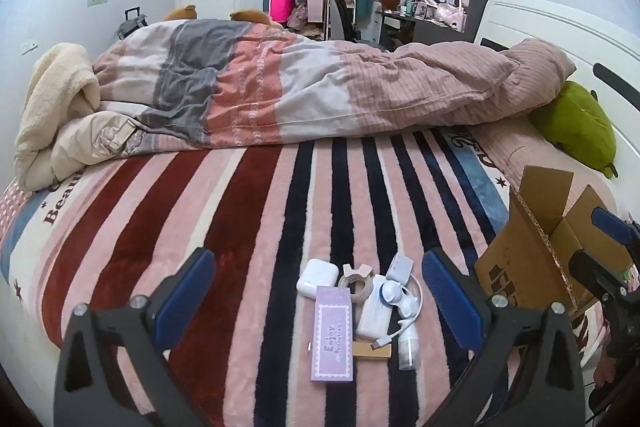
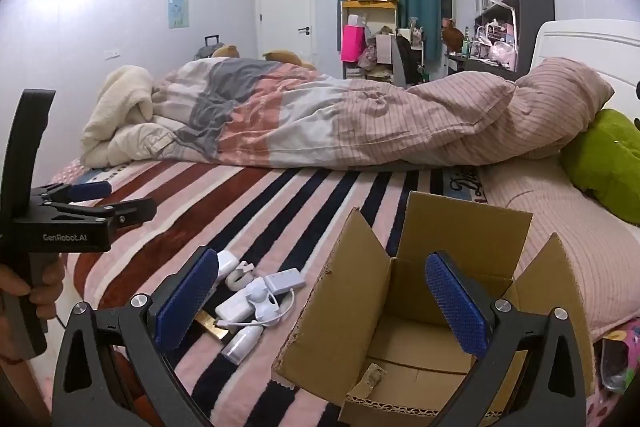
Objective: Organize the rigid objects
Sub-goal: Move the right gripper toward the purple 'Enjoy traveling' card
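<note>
A cluster of small items lies on the striped blanket: a purple box [image 1: 332, 334], a white earbud case [image 1: 318, 275], a tape roll [image 1: 356, 283], a white charger with cable [image 1: 378, 311], a small white bottle [image 1: 409, 345] and a grey-white adapter [image 1: 401, 267]. My left gripper [image 1: 318, 301] is open, with the cluster between its fingers. My right gripper [image 2: 322, 301] is open and empty above the open cardboard box [image 2: 420, 327]. The cluster also shows in the right wrist view [image 2: 252, 303], left of the box. The box looks empty inside.
A rumpled duvet [image 1: 280, 87] fills the far half of the bed. A green plush [image 1: 576, 127] lies by the white headboard at the right. A cream blanket [image 1: 56, 99] is heaped at the far left. Shelves and a desk stand beyond the bed.
</note>
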